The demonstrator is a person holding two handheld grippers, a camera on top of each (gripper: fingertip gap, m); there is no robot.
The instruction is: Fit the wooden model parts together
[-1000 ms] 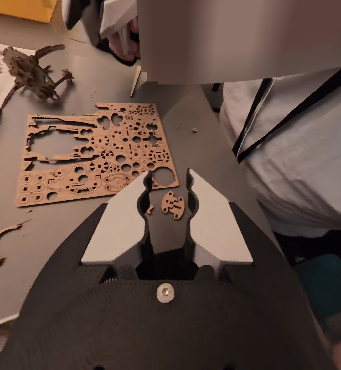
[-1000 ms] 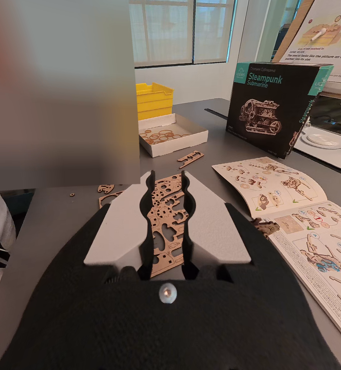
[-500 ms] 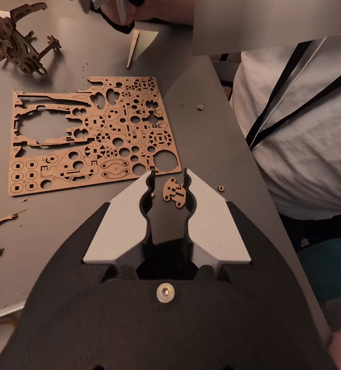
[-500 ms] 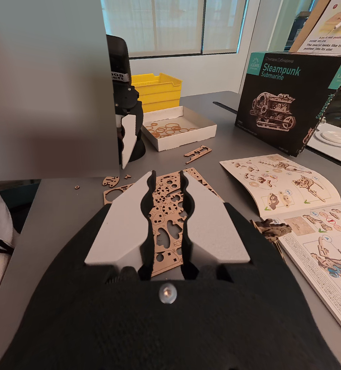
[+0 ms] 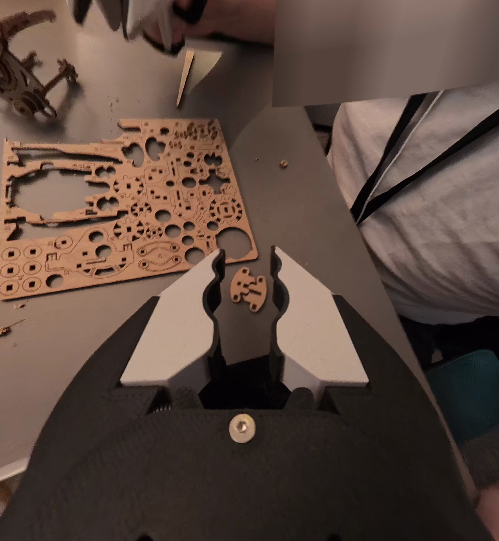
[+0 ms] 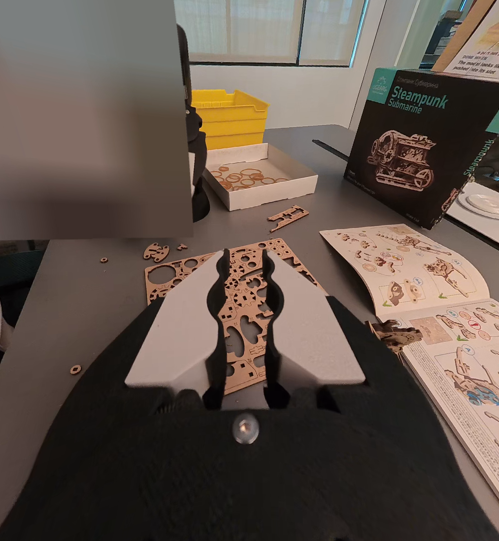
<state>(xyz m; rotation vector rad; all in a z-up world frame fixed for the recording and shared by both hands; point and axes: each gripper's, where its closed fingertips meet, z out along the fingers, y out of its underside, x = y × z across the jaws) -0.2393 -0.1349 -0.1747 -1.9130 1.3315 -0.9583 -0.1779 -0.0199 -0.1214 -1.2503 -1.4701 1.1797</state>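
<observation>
**Small wooden piece sits between your left claw's fingers**

Since a moment ago, your left gripper [image 5: 246, 257] has slid so the small wooden piece [image 5: 248, 289] now sits in the middle of the gap, not by the right finger. The fingers stand apart, one on each side of the piece. You cannot tell whether they touch it. It lies flat on the grey table [image 5: 286, 205], a little below the middle of the left wrist view.

Just up and left of the piece lies the big wooden sheet [image 5: 119, 205], full of cut-out holes. At the upper left stands the half-built wooden model [image 5: 14, 79]. A tiny wooden ring [image 5: 283, 163] lies alone right of the sheet.

Your right gripper [image 6: 245, 254] hangs over the same sheet [image 6: 242, 307], and its fingers are apart with nothing between them. In the right wrist view the small piece [image 6: 156, 252] shows left of the middle. The open booklet [image 6: 418, 292] lies at the right. A white tray [image 6: 271, 187] of rubber bands sits above the middle, a yellow bin [image 6: 230, 117] behind it. The dark box [image 6: 423, 146] stands at the upper right.
</observation>
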